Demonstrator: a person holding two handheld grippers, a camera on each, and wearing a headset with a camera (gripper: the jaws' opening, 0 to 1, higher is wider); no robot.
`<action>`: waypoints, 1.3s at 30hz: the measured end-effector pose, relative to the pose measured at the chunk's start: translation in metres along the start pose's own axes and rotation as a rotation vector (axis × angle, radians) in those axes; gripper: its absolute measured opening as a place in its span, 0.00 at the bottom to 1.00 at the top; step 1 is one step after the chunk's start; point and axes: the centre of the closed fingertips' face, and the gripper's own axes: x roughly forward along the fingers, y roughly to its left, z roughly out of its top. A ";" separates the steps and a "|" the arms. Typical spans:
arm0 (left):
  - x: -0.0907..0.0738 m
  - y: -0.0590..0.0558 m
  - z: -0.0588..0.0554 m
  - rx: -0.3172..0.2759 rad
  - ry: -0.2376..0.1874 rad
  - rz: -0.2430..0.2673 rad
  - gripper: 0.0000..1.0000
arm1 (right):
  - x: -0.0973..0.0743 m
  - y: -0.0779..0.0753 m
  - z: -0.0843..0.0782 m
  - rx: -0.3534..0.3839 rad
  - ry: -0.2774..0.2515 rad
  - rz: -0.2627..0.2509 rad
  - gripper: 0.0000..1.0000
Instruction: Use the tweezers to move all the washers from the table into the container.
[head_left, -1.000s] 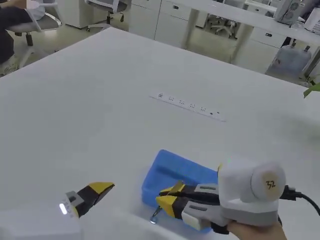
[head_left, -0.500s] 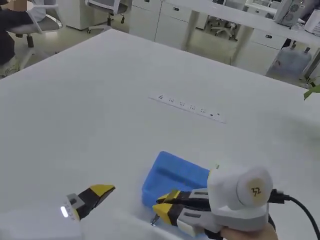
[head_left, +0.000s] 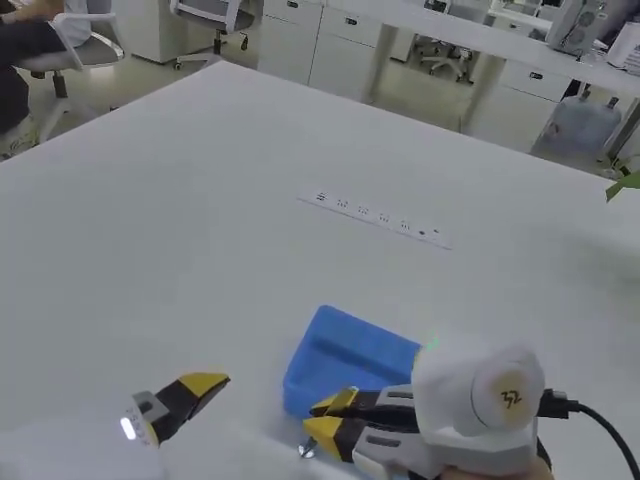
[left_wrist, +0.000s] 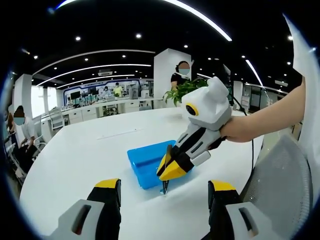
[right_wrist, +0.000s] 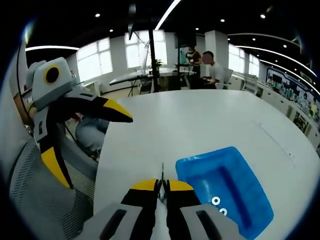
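A blue container (head_left: 350, 345) sits on the white table (head_left: 200, 200) close to me. In the right gripper view the container (right_wrist: 235, 180) holds two small washers (right_wrist: 219, 205). My right gripper (head_left: 325, 420) is shut on thin metal tweezers (right_wrist: 162, 175). Their tip (head_left: 305, 450) points down at the table just in front of the container's near edge. From the left gripper view I see that tip (left_wrist: 164, 189) close to the container (left_wrist: 145, 162). My left gripper (head_left: 195, 390) hovers to the left, open, with nothing between its jaws.
A power strip (head_left: 375, 213) is set flat into the table farther back. Desks, cabinets and office chairs stand beyond the far edge. A person's hand (left_wrist: 240, 127) holds the right gripper, and a mesh chair back (left_wrist: 280, 190) is beside it.
The right gripper with the tweezers has drawn back toward me, from over the container to just in front of its near edge. The left gripper has stayed put.
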 end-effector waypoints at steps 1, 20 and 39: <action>0.000 0.000 0.000 -0.001 0.000 0.001 0.71 | -0.002 0.000 0.003 0.002 -0.011 0.001 0.02; 0.000 0.001 0.001 -0.001 -0.004 0.005 0.71 | -0.039 -0.021 0.052 0.068 -0.180 -0.053 0.02; -0.001 0.002 0.002 -0.008 -0.012 0.013 0.71 | -0.019 -0.080 0.021 0.147 -0.049 -0.192 0.02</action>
